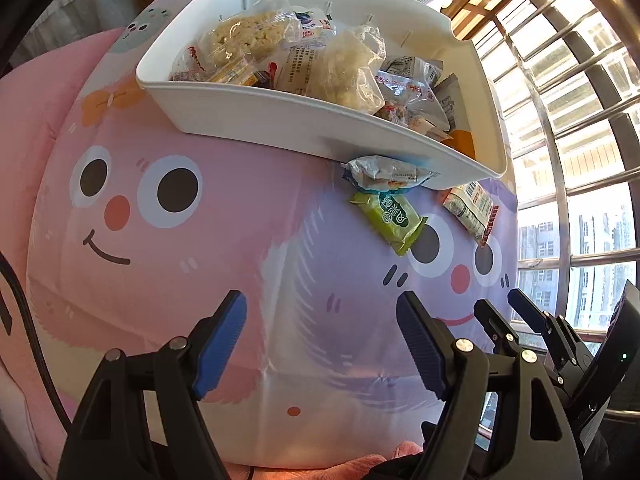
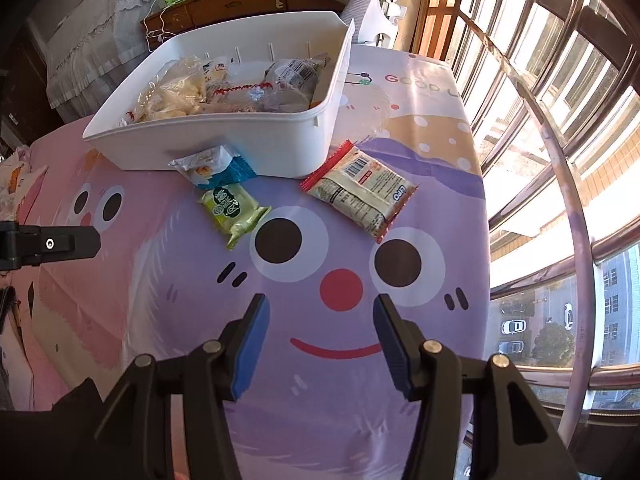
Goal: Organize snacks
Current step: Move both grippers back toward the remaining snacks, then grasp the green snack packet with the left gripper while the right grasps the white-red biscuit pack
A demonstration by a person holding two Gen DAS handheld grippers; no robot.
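Note:
A white bin (image 1: 280, 120) (image 2: 240, 140) full of snack packets stands on the cartoon tablecloth. Three packets lie on the cloth in front of it: a blue-and-clear packet (image 1: 386, 172) (image 2: 212, 168) against the bin wall, a green packet (image 1: 390, 216) (image 2: 232, 210) just below it, and a red-edged packet (image 1: 472, 206) (image 2: 360, 190) to the right. My left gripper (image 1: 322, 340) is open and empty, hovering over the cloth short of the packets. My right gripper (image 2: 320, 344) is open and empty, also short of them; it shows at the left wrist view's right edge (image 1: 504, 308).
The tablecloth (image 2: 160, 280) has pink and purple cartoon faces. A barred window (image 2: 560, 160) runs along the table's right side. A wooden cabinet (image 2: 248, 0) and a lace-covered furniture piece (image 2: 88, 40) stand behind the bin. The left gripper's finger (image 2: 52, 244) juts in at left.

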